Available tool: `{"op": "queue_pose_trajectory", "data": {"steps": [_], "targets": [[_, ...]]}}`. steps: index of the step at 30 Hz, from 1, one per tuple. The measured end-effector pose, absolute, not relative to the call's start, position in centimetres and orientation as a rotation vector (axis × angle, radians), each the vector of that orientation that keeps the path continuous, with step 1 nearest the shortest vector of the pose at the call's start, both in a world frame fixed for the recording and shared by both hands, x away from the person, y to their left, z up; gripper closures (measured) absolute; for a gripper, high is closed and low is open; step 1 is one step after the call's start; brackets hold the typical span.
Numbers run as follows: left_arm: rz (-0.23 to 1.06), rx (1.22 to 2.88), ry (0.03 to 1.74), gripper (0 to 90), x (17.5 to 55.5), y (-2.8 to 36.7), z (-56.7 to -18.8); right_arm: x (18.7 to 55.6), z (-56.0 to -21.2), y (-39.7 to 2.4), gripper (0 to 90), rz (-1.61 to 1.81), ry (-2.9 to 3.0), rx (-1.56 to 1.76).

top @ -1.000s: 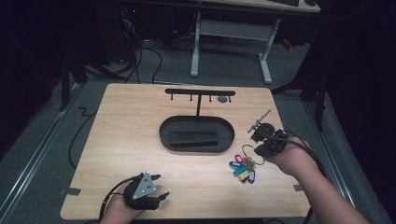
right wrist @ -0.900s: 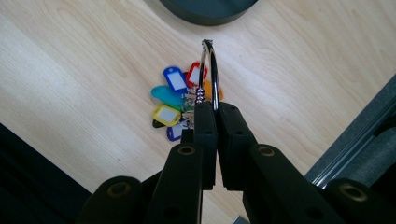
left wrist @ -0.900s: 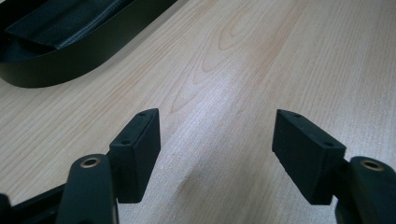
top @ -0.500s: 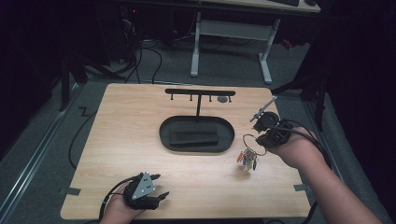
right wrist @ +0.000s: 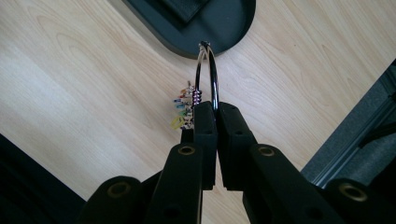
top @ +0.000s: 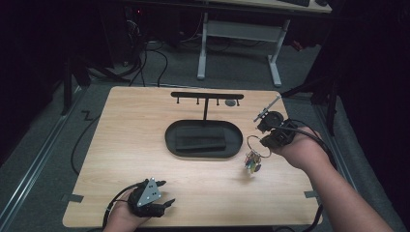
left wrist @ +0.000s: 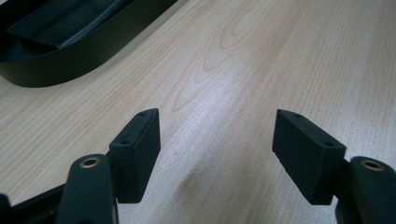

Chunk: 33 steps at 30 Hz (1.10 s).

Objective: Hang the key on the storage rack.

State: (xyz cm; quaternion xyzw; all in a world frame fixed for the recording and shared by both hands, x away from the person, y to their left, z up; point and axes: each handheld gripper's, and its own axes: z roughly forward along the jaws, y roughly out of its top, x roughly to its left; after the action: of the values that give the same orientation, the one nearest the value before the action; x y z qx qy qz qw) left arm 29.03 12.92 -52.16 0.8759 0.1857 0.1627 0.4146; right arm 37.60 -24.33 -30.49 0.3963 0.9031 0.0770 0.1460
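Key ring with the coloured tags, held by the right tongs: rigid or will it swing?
The ring itself looks like stiff wire. The coloured tags hang loose below the right tongs, so they will probably swing. It seems light.

Table (top: 145, 145): pale wood, smooth, matt grain. Tray (top: 174, 145): black, matt, plastic-looking. Ring (right wrist: 212, 74): glossy metal. Left gripper (left wrist: 215, 154) and right gripper (right wrist: 216, 135): matt black plastic pads.

From above we look forward and down on the table (top: 121, 145); each tool camera sits close over it, sharing the black tray (top: 171, 145).
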Motion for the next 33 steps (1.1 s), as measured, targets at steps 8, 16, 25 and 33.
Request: {"op": "queue_pose_trajectory", "data": {"steps": [8,16,25,33], "targets": [[0.412,2.194,0.467,32.8,29.0,13.0,-52.1,39.1,-30.4,-23.6,87.2,0.229,2.602,1.146],[0.41,2.198,0.463,32.7,29.1,13.0,-52.0,40.8,-29.4,-22.7,87.4,0.25,2.58,1.131],[0.413,2.201,0.462,32.7,29.0,13.0,-52.0,43.1,-29.0,-21.7,87.5,0.251,2.568,1.122],[0.416,2.196,0.471,32.7,29.0,13.0,-52.1,44.9,-28.9,-20.7,87.5,0.264,2.565,1.111]]}}
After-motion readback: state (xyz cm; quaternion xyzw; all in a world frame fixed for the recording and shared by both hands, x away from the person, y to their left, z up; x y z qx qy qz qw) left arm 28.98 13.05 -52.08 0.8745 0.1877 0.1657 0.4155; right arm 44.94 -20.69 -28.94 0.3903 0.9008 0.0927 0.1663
